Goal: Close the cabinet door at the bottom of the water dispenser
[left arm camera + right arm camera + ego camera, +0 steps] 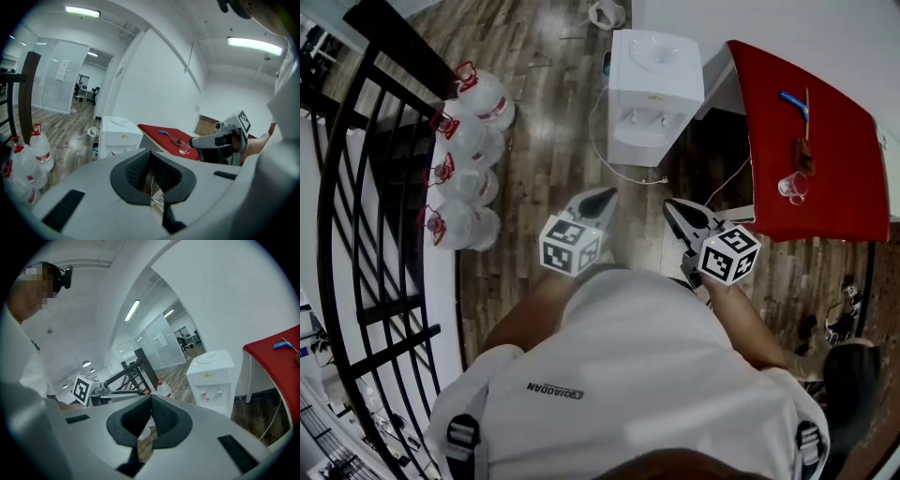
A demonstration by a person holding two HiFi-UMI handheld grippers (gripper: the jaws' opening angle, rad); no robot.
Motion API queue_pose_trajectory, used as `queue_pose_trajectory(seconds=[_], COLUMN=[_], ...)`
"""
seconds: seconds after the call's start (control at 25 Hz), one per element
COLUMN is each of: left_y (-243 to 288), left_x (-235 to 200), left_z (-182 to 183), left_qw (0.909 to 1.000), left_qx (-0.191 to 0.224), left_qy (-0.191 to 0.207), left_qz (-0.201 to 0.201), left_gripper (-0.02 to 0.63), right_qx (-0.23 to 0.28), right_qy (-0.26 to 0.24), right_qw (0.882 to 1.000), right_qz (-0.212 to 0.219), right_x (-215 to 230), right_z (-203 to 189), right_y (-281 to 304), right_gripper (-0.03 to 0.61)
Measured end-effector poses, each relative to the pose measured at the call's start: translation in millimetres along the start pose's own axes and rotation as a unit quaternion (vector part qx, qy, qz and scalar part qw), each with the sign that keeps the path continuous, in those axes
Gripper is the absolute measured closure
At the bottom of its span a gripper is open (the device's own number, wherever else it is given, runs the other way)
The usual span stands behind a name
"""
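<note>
The water dispenser (pixel 654 89) is seen standing on the wooden floor at about twelve o'clock from the person, well apart from both grippers, with a red desk (pixel 811 150) at about two o'clock and a row of water bottles (pixel 469 173) at about ten o'clock. The left claw (pixel 598 199) is held low in front of the body. In the left gripper view its jaws are shown brought together at the tips, with nothing gripped between them; only floor and a cable are seen through the gap behind. The right claw (pixel 675 208) is held just beside it. In the right gripper view those jaws are likewise shown closed at the tips and empty. The cabinet door at the bottom of the dispenser is not shown in any view: the head view looks down on the top, and the lower front is covered by the gripper bodies in the other two, so its position cannot be told. The task is judged barely begun. The dispenser has yet to be approached, the door reached and pushed shut.
</note>
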State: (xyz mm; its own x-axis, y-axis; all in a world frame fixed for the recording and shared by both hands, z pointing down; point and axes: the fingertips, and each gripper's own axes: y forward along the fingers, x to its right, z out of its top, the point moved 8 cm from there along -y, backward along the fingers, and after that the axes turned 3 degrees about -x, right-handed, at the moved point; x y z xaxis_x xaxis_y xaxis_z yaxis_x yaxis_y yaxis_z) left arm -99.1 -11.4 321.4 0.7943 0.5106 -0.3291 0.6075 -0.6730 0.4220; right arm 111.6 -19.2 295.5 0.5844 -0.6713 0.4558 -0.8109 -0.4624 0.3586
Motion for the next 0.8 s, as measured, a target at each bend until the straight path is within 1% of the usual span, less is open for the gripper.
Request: queue_pose_trajectory(seconds=[0.2,0.4,0.6,0.8], left_y=[-0.4,-9.5,-28.7,-42.8], left_x=[39.9,87.3,120.2,145.9], left_z=[9.6,13.2,5.9,-7.6], left_qw=[0.9997,0.9992,0.9985,0.9979], left_qx=[0.023,0.033,0.044,0.053], left_qy=[0.004,0.022,0.031,0.03], left_qz=[-0.003,-0.009,0.005,0.021], left_gripper=[0.614,0.614,0.614,0.614], right_qx=[0.022,0.044,0.062,0.07], right_qy=[-0.035,-0.042,-0.041,-0.049], right_qw=[0.999,0.998,0.997,0.996], right_qz=[-0.01,-0.021,-0.033,-0.038], right_x=[-16.5,-28.2,-31.1,-36.2], right_z=[-0.2,-13.4,-32.8,-46.5], right_y=[-43.8,-90.7,-126.3,-155.7], right_gripper=[0.557,0.557,0.557,0.557])
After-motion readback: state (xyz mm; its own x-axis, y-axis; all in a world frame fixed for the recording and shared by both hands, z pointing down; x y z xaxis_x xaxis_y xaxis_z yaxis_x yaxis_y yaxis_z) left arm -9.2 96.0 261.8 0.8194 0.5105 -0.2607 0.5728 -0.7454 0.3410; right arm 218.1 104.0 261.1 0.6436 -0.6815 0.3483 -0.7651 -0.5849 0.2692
